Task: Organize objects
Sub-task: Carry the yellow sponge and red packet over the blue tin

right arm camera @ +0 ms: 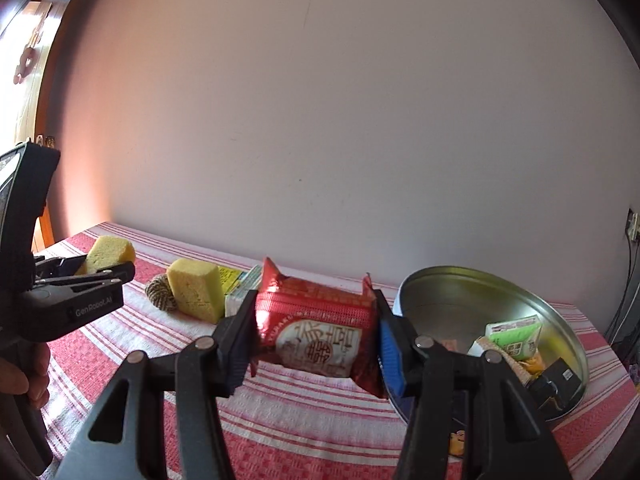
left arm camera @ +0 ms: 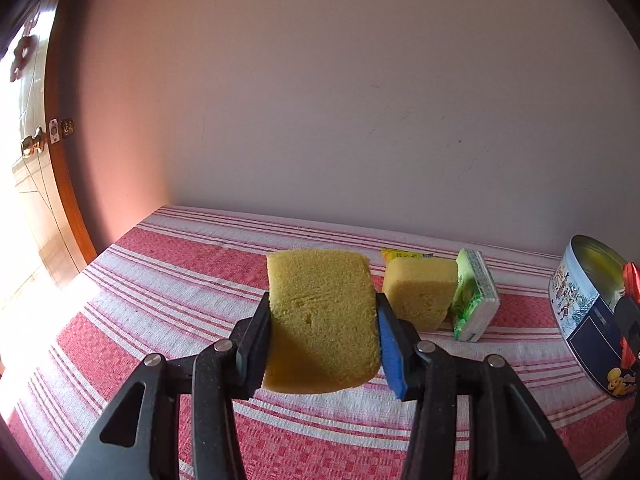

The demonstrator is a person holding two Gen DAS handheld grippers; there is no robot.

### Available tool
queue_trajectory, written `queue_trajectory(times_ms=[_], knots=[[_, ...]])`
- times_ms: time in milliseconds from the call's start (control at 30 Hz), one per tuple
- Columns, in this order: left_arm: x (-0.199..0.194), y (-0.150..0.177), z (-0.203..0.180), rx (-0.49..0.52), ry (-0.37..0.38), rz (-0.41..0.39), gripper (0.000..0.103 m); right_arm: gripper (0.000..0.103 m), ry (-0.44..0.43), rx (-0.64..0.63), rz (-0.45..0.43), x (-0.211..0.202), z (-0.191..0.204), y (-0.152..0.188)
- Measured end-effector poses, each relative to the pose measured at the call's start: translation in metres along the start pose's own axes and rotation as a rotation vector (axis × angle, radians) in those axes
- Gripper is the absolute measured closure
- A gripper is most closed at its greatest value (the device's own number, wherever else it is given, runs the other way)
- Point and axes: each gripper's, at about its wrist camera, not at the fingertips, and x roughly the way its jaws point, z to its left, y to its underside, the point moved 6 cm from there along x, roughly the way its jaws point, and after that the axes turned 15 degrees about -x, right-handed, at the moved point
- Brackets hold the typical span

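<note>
My left gripper [left arm camera: 323, 332] is shut on a yellow sponge [left arm camera: 320, 320] and holds it above the striped tablecloth [left arm camera: 160, 320]; it also shows at the left of the right wrist view [right arm camera: 106, 268]. My right gripper [right arm camera: 316, 340] is shut on a red snack packet [right arm camera: 320, 328], held above the cloth just left of a round metal tin [right arm camera: 500, 300]. The tin holds a green carton [right arm camera: 516, 336] and other small packs. A second yellow sponge [left arm camera: 418, 292] stands on the cloth beside a green-white pack [left arm camera: 476, 300].
A small woven ball [right arm camera: 160, 290] lies left of the second sponge [right arm camera: 196, 290]. A yellow packet [left arm camera: 404, 255] lies behind that sponge. The wall runs along the table's far edge. A wooden door [left arm camera: 48, 168] stands at the left. Cables [right arm camera: 628, 280] hang at the right.
</note>
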Motion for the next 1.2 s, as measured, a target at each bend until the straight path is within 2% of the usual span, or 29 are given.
queue_trajectory(times_ms=[300,700,1200], knots=[[-0.016,0.012,-0.018,-0.003,-0.031,-0.038,0.053,0.049,0.046,0.009,-0.061,-0.025,-0.028,0.001],[-0.043,0.034,-0.085,0.013,0.041,-0.058,0.053,0.049,0.126,0.040,-0.084,-0.050,-0.087,0.016],[-0.061,0.051,-0.172,0.111,0.130,-0.071,0.053,0.049,0.270,0.083,-0.086,-0.071,-0.179,0.039]])
